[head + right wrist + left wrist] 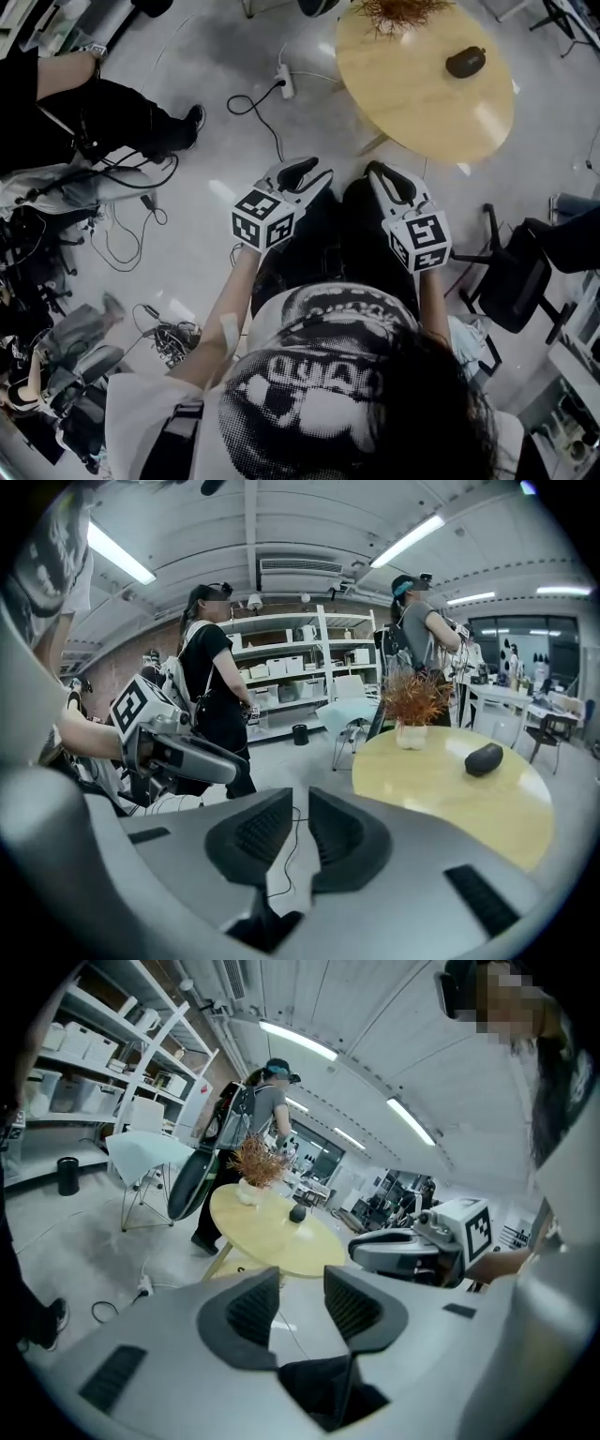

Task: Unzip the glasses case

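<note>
The glasses case (pixel 466 62) is a small dark oval lying on the round yellow table (pixel 422 94), far ahead of both grippers. It also shows as a dark lump in the left gripper view (pixel 297 1213) and the right gripper view (pixel 484 758). My left gripper (pixel 309 173) is held out in front of the body, its jaws a narrow gap apart with nothing between them (pixel 302 1283). Beside it, my right gripper (pixel 386 178) stands open too, with only floor seen through the gap (pixel 300 803). Both hang in the air short of the table's near edge.
A potted dry plant (pixel 403 11) stands at the table's far side. A power strip (pixel 286 82) and loose cables (pixel 253 108) lie on the floor. A black chair (pixel 516 277) stands at the right, a seated person's legs (pixel 122 117) at the left. Others stand by shelves (pixel 281 682).
</note>
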The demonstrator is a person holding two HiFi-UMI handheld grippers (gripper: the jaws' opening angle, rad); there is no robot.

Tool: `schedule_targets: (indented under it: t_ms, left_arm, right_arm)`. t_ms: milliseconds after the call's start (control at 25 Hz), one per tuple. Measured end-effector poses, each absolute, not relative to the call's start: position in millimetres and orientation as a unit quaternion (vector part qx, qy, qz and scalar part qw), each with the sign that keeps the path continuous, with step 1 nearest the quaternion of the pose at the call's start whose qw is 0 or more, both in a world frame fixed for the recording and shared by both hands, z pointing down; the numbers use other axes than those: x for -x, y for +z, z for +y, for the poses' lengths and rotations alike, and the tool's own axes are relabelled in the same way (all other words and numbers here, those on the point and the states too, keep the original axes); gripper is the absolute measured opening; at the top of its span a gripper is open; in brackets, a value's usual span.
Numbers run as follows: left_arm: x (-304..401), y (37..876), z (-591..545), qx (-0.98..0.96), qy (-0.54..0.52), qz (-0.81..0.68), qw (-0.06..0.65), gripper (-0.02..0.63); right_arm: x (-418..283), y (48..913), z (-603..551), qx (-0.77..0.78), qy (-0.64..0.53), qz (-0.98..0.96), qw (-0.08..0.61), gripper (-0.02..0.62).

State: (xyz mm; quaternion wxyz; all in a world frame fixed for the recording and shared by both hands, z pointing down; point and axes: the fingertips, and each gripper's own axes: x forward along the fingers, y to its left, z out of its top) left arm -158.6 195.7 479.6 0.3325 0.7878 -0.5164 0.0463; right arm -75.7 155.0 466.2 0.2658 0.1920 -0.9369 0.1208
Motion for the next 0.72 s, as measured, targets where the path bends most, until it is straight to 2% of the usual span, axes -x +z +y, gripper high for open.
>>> schedule_targets:
  t_ms: [200, 400, 720]
  left_arm:
    - [165.3, 468.2, 210.7, -0.778, 0.034, -0.541, 0.318, 0.103]
    - [167.1, 465.7, 217.4, -0.768, 0.03, -0.555, 0.318, 0.048]
    - [142.4, 466.3, 226.9, -0.765, 0.042, -0.556, 0.321, 0.032]
  right_arm:
    - [75.3, 459.7, 160.4, -0.193, 0.118, -0.935, 0.273, -0.009]
    - [80.6, 459.6, 162.5, -0.174, 0.114, -0.936, 0.284, -0.011]
    - [64.8, 465.7, 174.3, -0.138, 0.121, -0.94, 0.288, -0.011]
